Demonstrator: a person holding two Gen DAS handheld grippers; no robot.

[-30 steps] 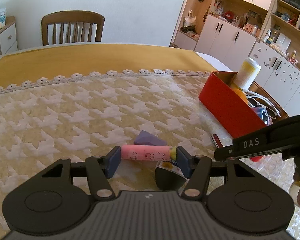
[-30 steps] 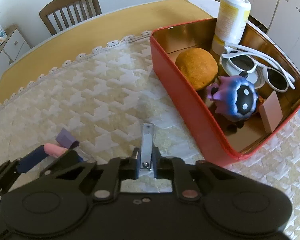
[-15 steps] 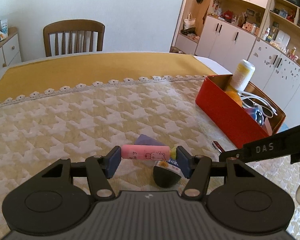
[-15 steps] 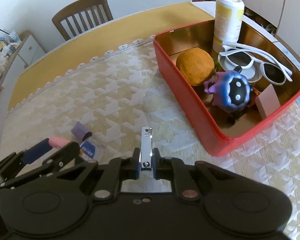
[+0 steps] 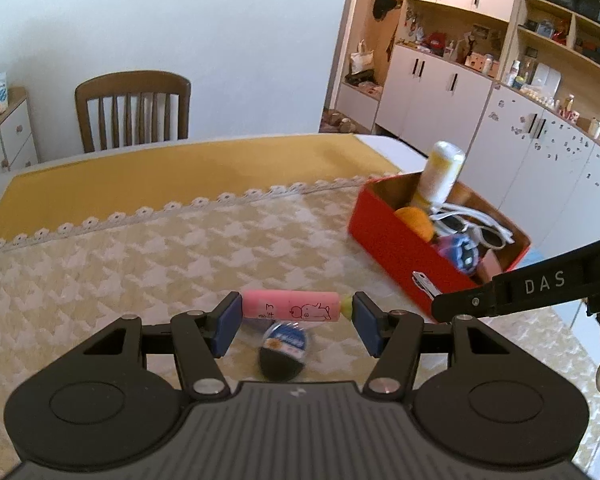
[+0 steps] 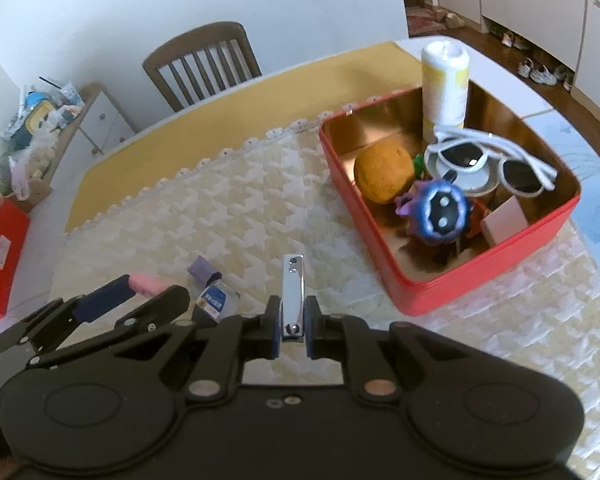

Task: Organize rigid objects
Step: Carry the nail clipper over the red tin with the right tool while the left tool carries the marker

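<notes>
My left gripper (image 5: 296, 312) pinched the pink tube (image 5: 290, 306) end to end, low in the frame's centre; its print was too small to read. My right gripper (image 6: 291, 330) clamped the nail clipper (image 6: 292, 294) — its rear hidden. The red tin (image 6: 384, 240) sat at right, its contents overlapping. A small bottle (image 6: 216, 300) lay half-hidden.

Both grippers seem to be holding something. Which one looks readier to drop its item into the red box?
Right. The right gripper holds the nail clipper close beside the red box; the left gripper, with the pink tube, sits farther away.
</notes>
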